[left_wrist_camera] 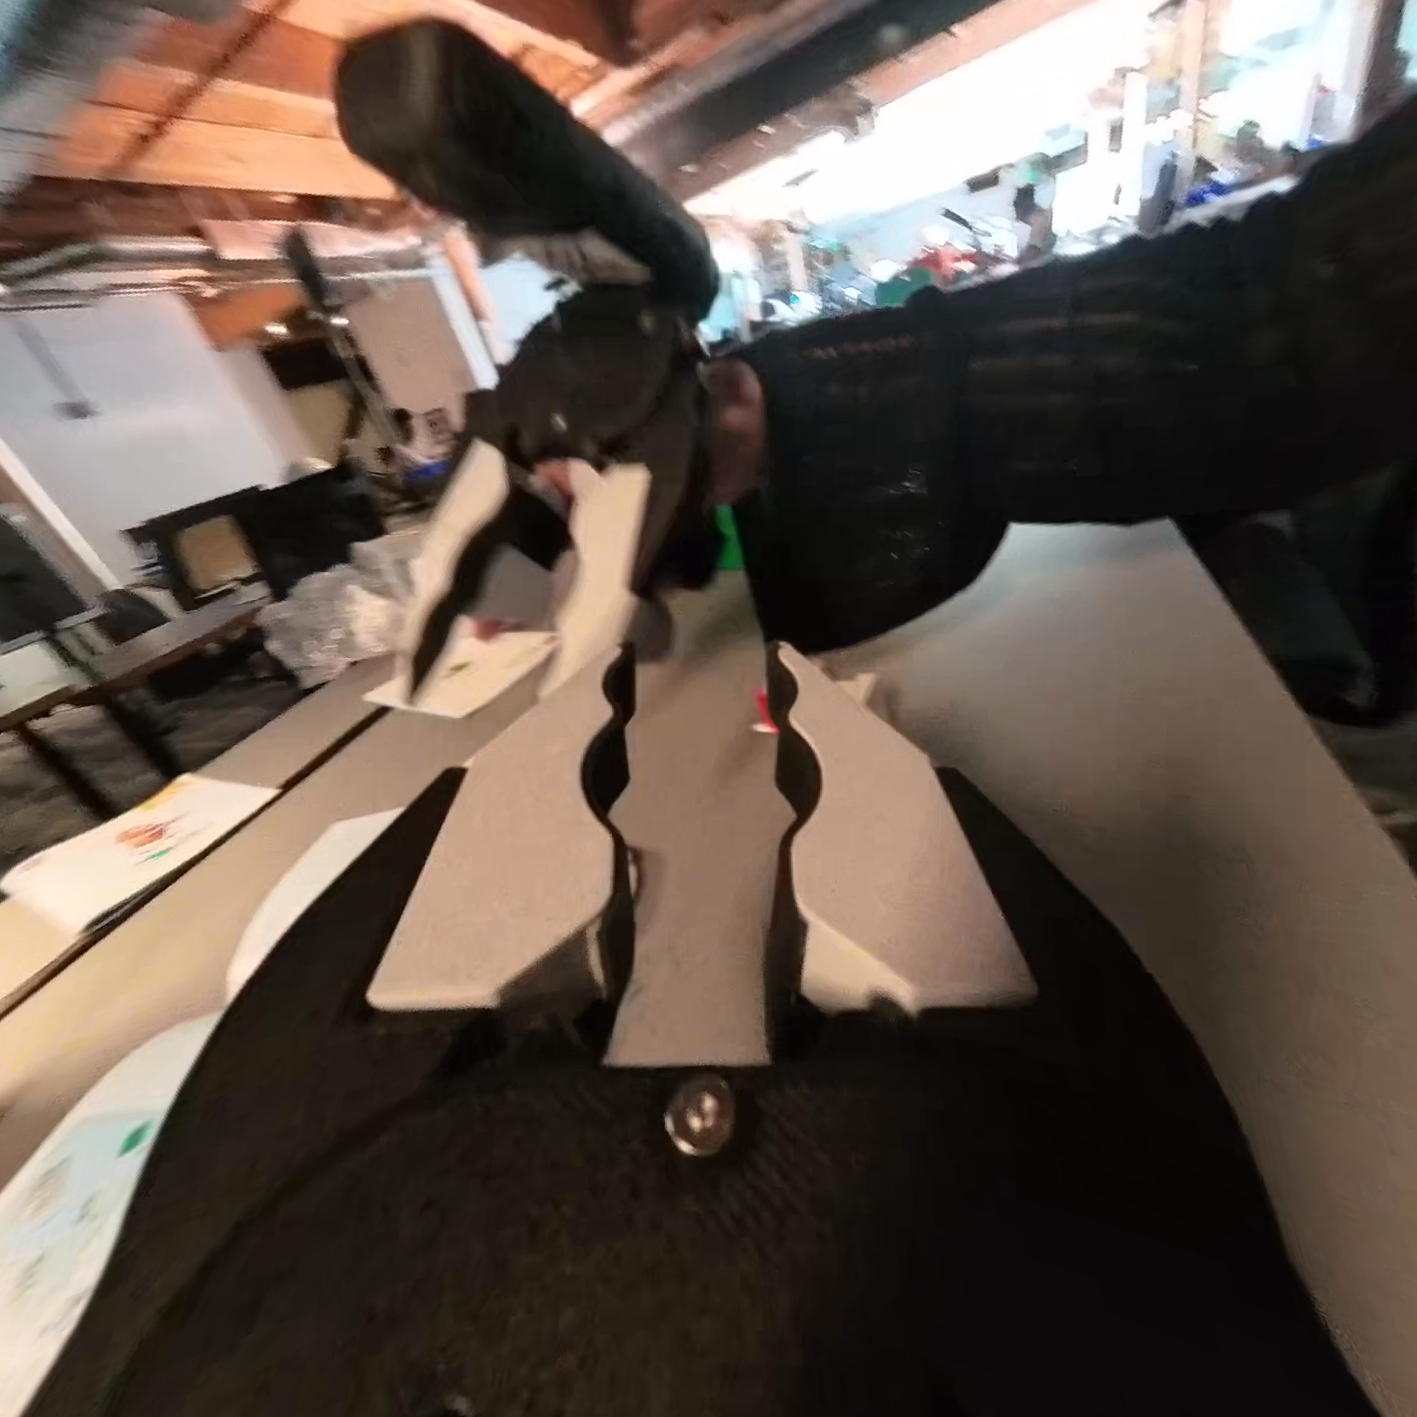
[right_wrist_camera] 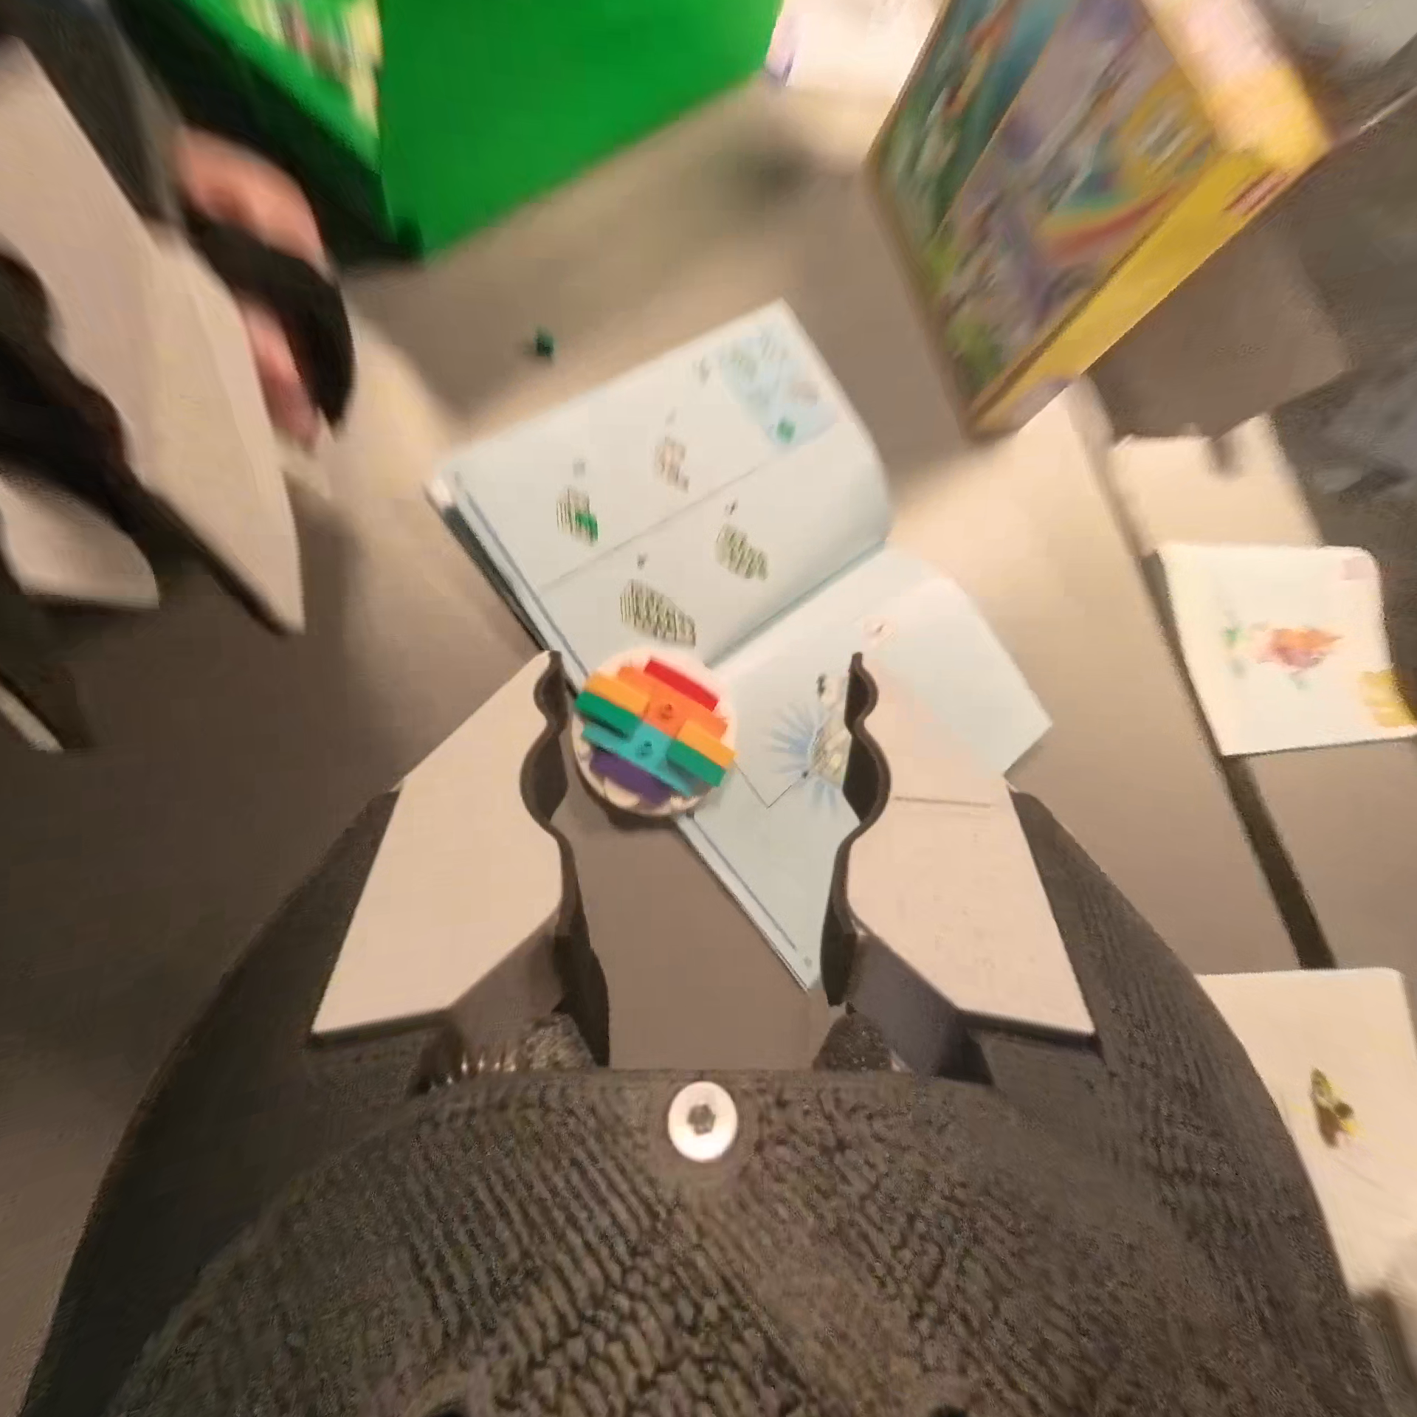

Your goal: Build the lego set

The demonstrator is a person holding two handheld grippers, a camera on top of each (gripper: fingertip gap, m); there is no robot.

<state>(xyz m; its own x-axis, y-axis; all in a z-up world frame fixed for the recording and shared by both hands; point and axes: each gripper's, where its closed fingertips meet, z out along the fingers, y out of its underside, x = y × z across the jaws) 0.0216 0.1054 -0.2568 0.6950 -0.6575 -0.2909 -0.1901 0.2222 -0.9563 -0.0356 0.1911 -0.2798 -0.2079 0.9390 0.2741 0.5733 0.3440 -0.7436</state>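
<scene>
A: Right tongs [right_wrist_camera: 701, 694] — jaws apart, nothing between them, poised above the round rainbow piece [right_wrist_camera: 652, 732]. Piece resting on the table [right_wrist_camera: 230, 767] at the near edge of the open booklet [right_wrist_camera: 690, 498], close by the left finger [right_wrist_camera: 491, 774] and off the centre of the gap.

B: Left tongs [left_wrist_camera: 701, 675]?

A: Jaws apart as well, empty, low over the table. Right tongs visible ahead of them in the left view, tips pointing down. Both views blurred, so fine detail on the bricks not readable.

B: Step in hand, as judged?

A: Likely a pick-up of the rainbow piece. Advice: shift right tongs sideways until the disc sits mid-gap, then lower straight down. Close on the white round rim, not on the coloured strips — strips probably loose enough to pop off under a pinch.

B: Risks?

A: Page edge under the piece; a low approach could catch paper along with plastic. Slow down before closing — blur suggests too much speed. Green box [right_wrist_camera: 537, 115] and picture box [right_wrist_camera: 1073, 192] well apart from the piece, no obstruction.
</scene>
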